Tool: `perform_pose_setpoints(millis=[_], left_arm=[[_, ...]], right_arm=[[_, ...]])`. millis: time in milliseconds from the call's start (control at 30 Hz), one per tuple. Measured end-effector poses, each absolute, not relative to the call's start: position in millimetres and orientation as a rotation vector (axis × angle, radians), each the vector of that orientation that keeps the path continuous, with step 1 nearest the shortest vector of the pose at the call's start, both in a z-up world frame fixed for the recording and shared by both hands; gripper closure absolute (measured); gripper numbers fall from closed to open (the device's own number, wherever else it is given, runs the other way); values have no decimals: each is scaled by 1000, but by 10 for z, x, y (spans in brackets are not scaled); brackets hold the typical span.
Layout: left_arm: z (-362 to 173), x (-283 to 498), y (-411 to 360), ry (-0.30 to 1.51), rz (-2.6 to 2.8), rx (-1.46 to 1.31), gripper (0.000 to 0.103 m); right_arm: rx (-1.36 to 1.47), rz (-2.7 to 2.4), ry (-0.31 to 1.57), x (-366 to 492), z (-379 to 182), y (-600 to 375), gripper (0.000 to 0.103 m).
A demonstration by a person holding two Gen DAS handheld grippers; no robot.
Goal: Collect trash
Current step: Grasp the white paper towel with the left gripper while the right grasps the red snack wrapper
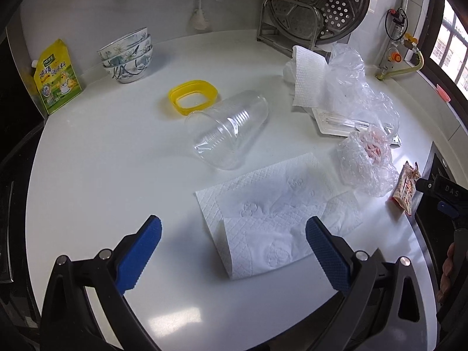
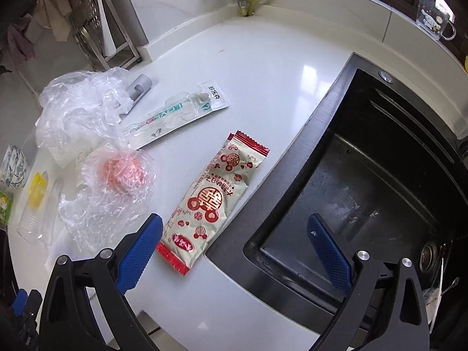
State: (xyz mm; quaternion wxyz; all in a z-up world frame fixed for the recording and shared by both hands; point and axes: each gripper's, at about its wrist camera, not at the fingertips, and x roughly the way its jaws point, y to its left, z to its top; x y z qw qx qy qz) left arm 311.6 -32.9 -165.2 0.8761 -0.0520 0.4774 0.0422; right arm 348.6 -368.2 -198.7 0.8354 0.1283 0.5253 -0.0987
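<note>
Our left gripper (image 1: 234,251) hangs over the white counter (image 1: 117,161) with jaws wide and holding nothing; bare counter lies from 7 to 10 o'clock. One flat paper towel (image 1: 269,213) sits between the fingertips, one clear plastic cup (image 1: 228,131) lies on its side at 12, and one yellow ring lid (image 1: 193,97) just beyond it. We count three stacked bowls (image 1: 128,55) at 11 and one yellow seasoning pouch (image 1: 55,79) at 10, with Chinese lettering too small to read.

Our right gripper (image 2: 234,248), jaws also wide and holding nothing, straddles the counter edge and the black sink (image 2: 365,181) at 2. One red-and-white snack wrapper (image 2: 210,199), printed "LOVE", lies at 12; two crumpled clear bags (image 2: 111,187) at 10 to 11; one packaged toothbrush (image 2: 175,114) beyond.
</note>
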Motion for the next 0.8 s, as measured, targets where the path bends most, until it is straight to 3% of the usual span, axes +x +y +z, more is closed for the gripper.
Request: perform_pose_setpoints(millis=[800], left_arm=[[-2054, 3474, -556, 1076, 75, -48, 6]], right_arm=[[200, -243, 1147, 3639, -2315, -3575, 11]])
